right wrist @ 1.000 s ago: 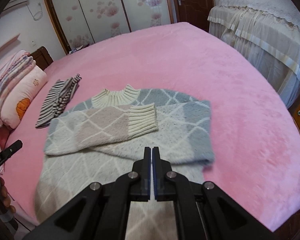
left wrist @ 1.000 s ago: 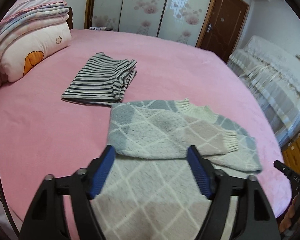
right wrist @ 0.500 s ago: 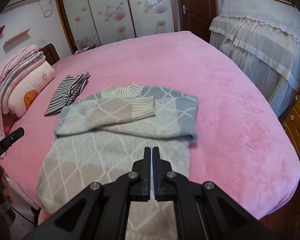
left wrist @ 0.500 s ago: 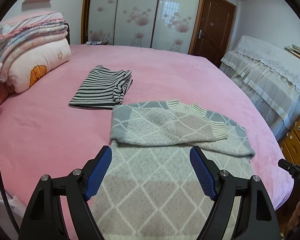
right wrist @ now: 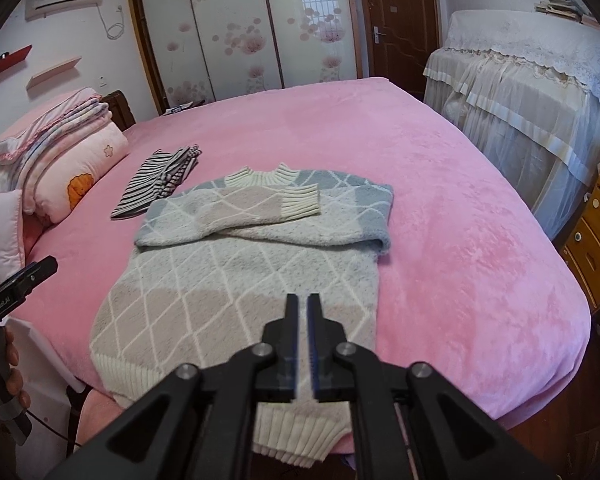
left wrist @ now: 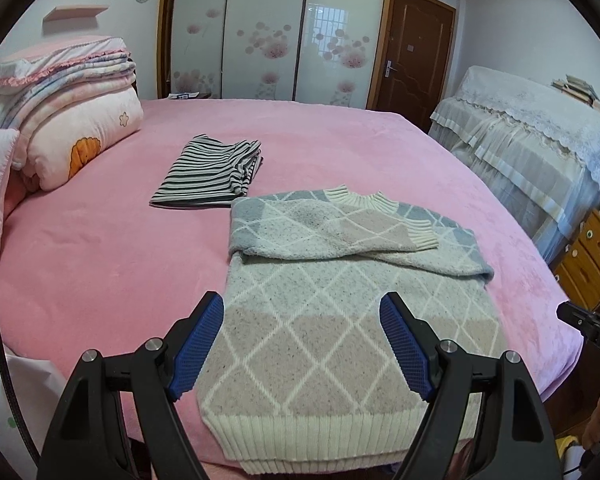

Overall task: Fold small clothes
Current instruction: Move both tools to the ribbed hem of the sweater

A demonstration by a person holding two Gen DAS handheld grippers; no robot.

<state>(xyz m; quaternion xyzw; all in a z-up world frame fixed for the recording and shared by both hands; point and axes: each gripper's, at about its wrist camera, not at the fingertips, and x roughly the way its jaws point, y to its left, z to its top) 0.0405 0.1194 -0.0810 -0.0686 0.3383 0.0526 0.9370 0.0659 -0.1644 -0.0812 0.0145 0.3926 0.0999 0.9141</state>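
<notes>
Both hand-held grippers are being drawn back and lifted away from the sweater (left wrist: 340, 312), which was filling far more of each view a second ago; the sleeve folds are judged finished, and the hem-to-collar fold is probably coming next. The left hand-held gripper (left wrist: 302, 340) is being held wide open, with nothing between its fingers. The right hand-held gripper (right wrist: 303, 344) is being kept almost closed, a thin gap showing now where the pads were pressed together before; nothing seems to be gripped, though the fabric below makes this hard to confirm. The sweater is lying flat on the pink bed (left wrist: 100, 248), both sleeves crossed over the chest. Its long axis is running away from the cameras: ribbed hem at the near bed edge, collar pointing toward the wardrobe (left wrist: 268, 32). A folded striped garment (left wrist: 208, 172) is lying just beyond its left shoulder.
</notes>
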